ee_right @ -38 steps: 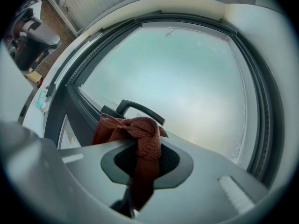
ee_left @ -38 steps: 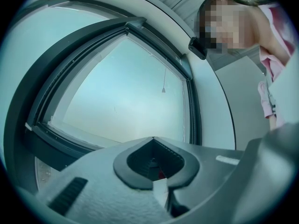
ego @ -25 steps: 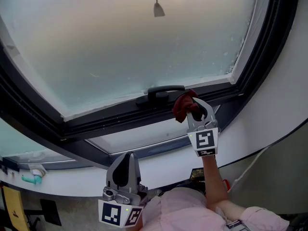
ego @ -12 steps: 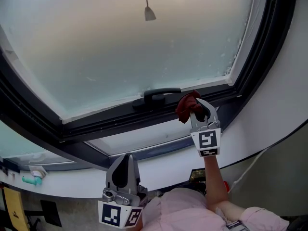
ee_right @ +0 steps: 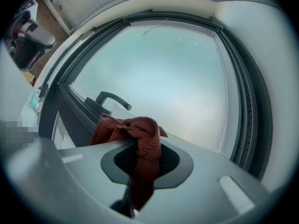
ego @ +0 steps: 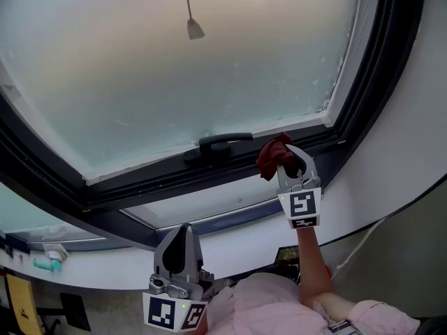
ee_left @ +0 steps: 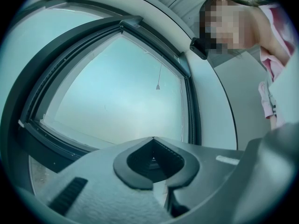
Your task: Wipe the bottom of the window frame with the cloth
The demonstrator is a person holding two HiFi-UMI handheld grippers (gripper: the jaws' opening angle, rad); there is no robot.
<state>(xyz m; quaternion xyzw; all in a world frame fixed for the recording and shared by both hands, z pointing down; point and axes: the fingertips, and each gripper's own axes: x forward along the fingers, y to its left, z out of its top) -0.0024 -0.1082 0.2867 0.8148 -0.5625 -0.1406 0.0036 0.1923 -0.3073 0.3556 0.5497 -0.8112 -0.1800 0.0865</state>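
Head view: the right tool (ego: 285, 160) is raised to the lower rail of the dark window frame (ego: 140, 183), its jaws pinching a bunched red cloth (ego: 272, 156). The cloth sits at that rail, just right of the black handle (ego: 218, 144); whether it touches the frame cannot be told. The left tool (ego: 184, 230) hangs low and near, left of the right tool and well apart from the frame, above a pink sleeve (ego: 258, 304). A pull cord (ego: 193, 26) hangs in front of the frosted glass (ego: 160, 75).

Left gripper view: the left tool's (ee_left: 152, 139) jaws are pressed together with nothing between them. Beyond them are the glass and the frame's dark border.

Right gripper view: the right tool's (ee_right: 140, 146) jaws clamp the cloth (ee_right: 135, 129), which bulges out past the tips and trails back between the jaws. The handle (ee_right: 113, 99) stands just beyond it to the left.
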